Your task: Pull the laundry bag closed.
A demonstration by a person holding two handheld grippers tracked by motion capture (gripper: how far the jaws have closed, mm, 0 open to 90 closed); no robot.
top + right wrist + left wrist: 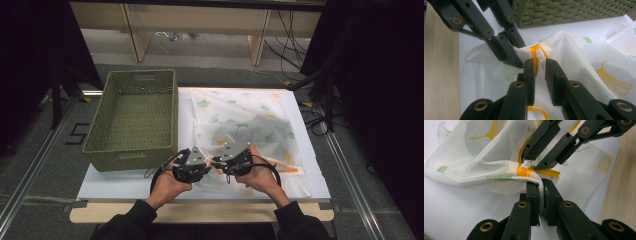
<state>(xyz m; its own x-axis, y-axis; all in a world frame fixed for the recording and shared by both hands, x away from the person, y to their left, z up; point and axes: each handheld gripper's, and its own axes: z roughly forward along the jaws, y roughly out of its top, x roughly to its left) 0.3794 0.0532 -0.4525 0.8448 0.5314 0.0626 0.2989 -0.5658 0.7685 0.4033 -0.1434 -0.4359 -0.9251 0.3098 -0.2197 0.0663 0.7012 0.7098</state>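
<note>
A white mesh laundry bag [245, 130] printed with green and orange leaves lies flat on the white sheet [120, 182] that covers the tabletop, to the right of an empty green woven basket [134, 117]. Both hands meet at the bag's near left corner, where its orange zipper [524, 172] ends.

The left tool [191, 166] is clamped narrow on the bag: in the left gripper view its two black jaws pinch a fold of the white fabric edge just below the zipper's end, with the cloth bunched up between the pads [533, 195]. The pinched corner is lifted a little off the sheet, and the mesh drapes away from it to the left.

The right tool [231, 159] comes in from the opposite side, tip to tip with the left one. In the right gripper view its jaws stand a narrow gap apart around the orange zipper line, with the mesh rising between them; in the left gripper view their tips bear on the small white zipper pull [527, 165], though I cannot tell whether the pads press firmly on it. The basket's wall fills the background just behind the two tools
</note>
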